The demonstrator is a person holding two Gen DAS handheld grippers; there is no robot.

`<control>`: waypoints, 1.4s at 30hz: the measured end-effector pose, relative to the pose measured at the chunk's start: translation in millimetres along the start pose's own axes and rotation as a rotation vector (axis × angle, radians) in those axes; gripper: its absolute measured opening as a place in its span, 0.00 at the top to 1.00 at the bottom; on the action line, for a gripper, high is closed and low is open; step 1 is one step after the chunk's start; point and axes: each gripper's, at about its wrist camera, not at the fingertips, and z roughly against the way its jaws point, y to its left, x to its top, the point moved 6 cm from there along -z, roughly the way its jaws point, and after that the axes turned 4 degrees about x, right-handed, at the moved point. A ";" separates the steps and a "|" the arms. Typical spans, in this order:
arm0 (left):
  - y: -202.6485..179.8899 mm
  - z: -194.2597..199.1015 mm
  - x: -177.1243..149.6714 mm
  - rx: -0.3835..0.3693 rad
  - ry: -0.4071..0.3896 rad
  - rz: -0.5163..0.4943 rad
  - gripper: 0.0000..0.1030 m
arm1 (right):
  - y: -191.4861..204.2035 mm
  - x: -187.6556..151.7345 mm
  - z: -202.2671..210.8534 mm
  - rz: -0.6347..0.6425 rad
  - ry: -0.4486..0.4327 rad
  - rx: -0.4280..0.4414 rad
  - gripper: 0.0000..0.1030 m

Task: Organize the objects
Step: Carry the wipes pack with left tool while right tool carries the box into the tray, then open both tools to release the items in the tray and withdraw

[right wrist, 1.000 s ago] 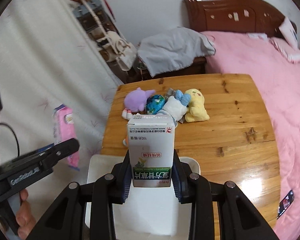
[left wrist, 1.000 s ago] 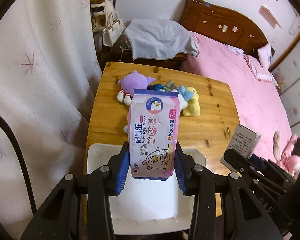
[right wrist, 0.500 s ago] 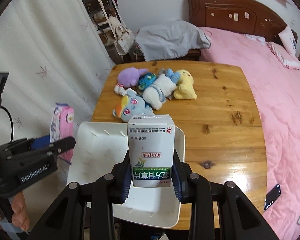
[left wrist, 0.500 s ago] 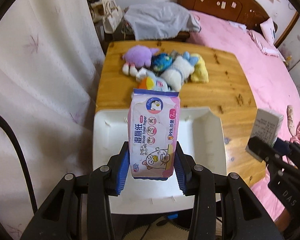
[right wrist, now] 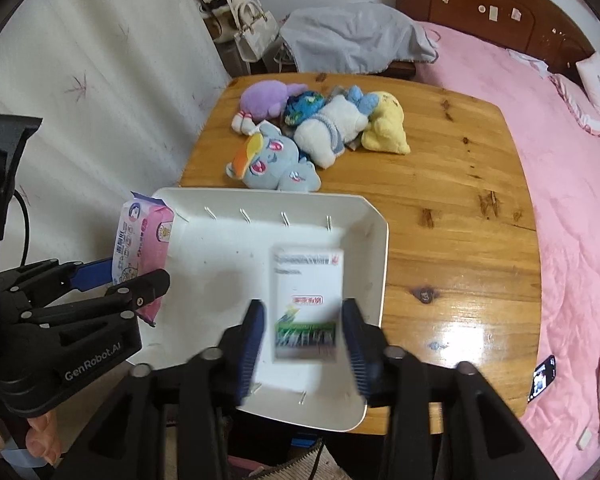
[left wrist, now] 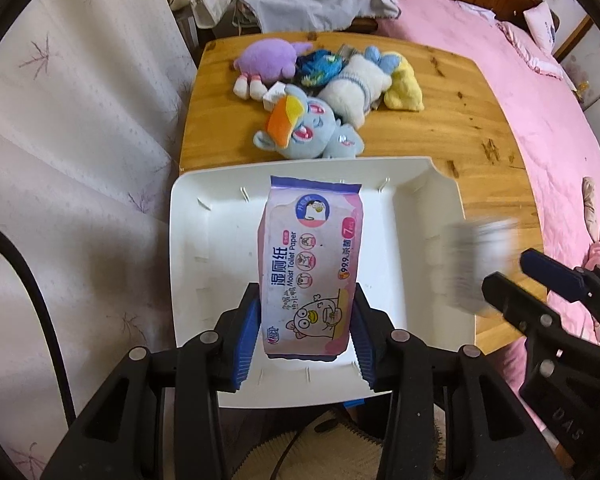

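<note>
White tray (right wrist: 374,236) on wooden table (right wrist: 452,184), blurred medicine box (right wrist: 306,300) over it

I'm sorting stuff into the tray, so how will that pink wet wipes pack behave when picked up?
Probably soft but fairly firm: the wipes pack juts straight from the left tool without sagging. Its glossy film may slip. Flat, unlikely to roll.

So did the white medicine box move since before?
Yes. The medicine box was clamped in the right gripper; now the jaws are opening, gaps show beside it, and it looks blurred, dropping toward the white tray.
</note>
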 end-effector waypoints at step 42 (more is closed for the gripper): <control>5.5 16.5 30.3 -0.007 -0.042 0.004 0.29 | -7.2 17.6 0.0 -0.031 -0.004 -0.039 0.37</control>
